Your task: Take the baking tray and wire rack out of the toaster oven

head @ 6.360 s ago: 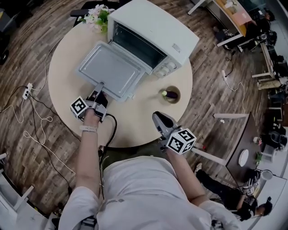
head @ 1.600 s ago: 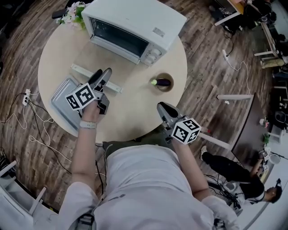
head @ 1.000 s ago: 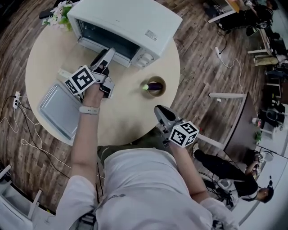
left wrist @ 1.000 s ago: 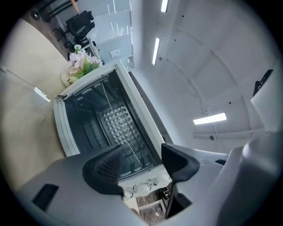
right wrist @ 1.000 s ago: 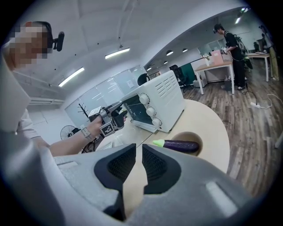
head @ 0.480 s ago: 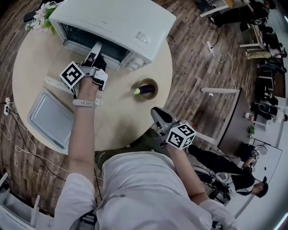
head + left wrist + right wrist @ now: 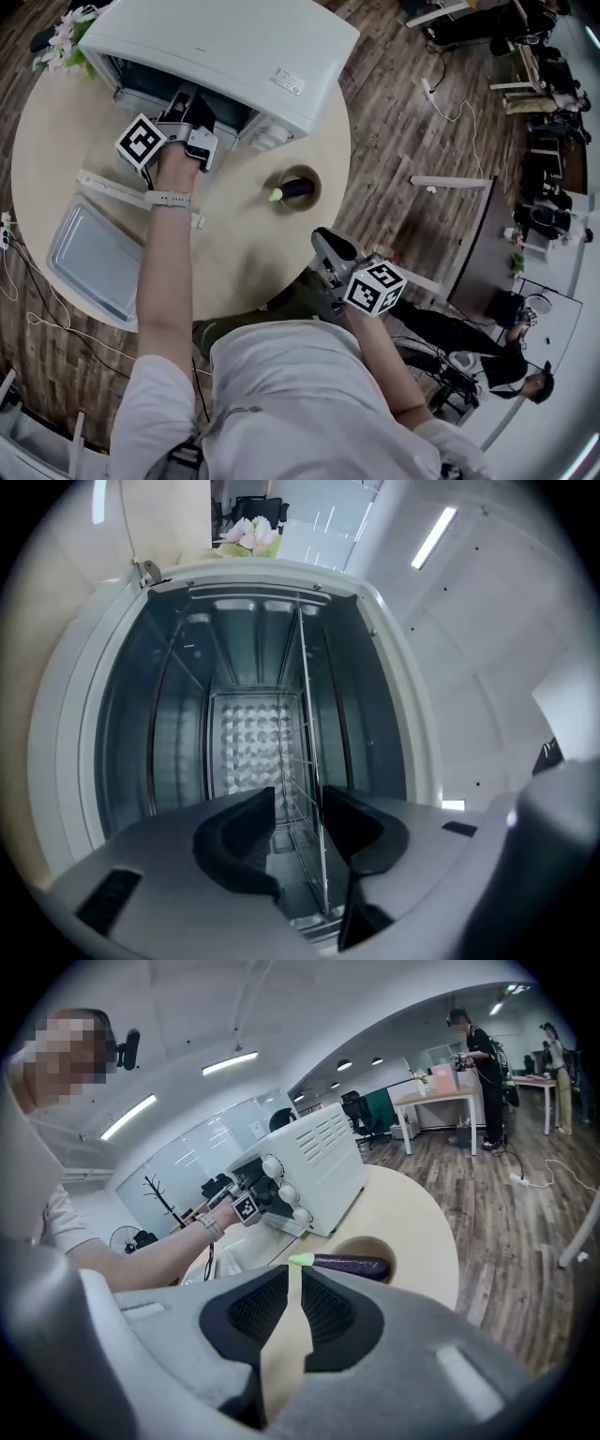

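The white toaster oven (image 7: 225, 42) stands open at the back of the round table (image 7: 234, 253). My left gripper (image 7: 186, 103) reaches into its mouth. In the left gripper view the picture is rolled, so the wire rack (image 7: 305, 733) runs as an upright line inside the oven. Its front edge lies between the jaws of the left gripper (image 7: 298, 801), close to the right pad and clear of the left one; the jaws have just been closing. The baking tray (image 7: 89, 262) lies empty on the table's left. My right gripper (image 7: 325, 246) hangs off the front edge, jaws a narrow slit apart, empty.
The oven door's white handle bar (image 7: 131, 192) lies across the table under my left forearm. A wooden bowl (image 7: 313, 174) with a purple eggplant (image 7: 296, 187) sits right of the oven. Flowers (image 7: 61, 42) stand behind the oven. People and desks are far right.
The tray, earlier held on the open door, now lies at the table's left. My left gripper has moved from above the table into the oven's mouth. The right gripper has barely moved.
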The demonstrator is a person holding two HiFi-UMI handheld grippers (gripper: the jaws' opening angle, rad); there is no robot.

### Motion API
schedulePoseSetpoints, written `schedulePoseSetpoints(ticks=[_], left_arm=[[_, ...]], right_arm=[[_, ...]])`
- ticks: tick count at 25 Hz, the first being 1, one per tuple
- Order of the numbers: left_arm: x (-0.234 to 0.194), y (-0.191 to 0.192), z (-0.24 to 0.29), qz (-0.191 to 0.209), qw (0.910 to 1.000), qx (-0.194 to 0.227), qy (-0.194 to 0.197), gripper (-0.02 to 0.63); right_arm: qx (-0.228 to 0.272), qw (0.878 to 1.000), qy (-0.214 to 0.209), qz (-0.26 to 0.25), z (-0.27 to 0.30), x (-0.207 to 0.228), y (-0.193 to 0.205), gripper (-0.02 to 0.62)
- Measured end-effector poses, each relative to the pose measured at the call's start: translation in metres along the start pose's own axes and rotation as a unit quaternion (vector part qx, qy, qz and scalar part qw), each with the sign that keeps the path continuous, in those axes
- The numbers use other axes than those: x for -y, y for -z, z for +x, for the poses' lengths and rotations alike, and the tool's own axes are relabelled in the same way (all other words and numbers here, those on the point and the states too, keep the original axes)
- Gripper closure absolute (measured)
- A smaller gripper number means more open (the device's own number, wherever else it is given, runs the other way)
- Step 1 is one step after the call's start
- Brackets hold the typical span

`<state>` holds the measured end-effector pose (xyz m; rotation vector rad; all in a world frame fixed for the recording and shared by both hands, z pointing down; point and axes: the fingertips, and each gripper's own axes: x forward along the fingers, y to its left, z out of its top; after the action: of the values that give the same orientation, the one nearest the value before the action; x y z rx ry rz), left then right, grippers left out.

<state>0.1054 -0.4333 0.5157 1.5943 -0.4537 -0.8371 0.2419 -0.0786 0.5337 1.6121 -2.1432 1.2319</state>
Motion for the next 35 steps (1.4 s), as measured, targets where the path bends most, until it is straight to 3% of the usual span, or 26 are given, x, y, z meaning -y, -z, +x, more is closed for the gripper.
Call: schedulePoseSetpoints(ticks=[4, 7, 11, 35], left_arm=[[-0.006, -0.006, 0.011, 0.000, 1.0000, -0.002, 0.001, 0.477], [-0.015, -0.011, 0.013, 0.007, 0.9999, 0.000, -0.008, 0.525], [0.006, -0.005, 0.018, -0.025, 0.9993, 0.006, 0.028, 0.578], [0.023, 0.001, -0.054, -0.052, 0.9985, -0.009, 0.016, 0.589]], right_arm=[[0.002, 1.000, 0.003, 0.003, 0.000, 0.000, -0.001, 0.546], [0.006, 1.000, 0.007, 0.004, -0.001, -0.002, -0.001, 0.546], [0.008, 1.000, 0.011, 0.006, -0.004, -0.004, 0.000, 0.546], [0.028, 1.000, -0.008, -0.006, -0.014, -0.055, 0.026, 0.546]])
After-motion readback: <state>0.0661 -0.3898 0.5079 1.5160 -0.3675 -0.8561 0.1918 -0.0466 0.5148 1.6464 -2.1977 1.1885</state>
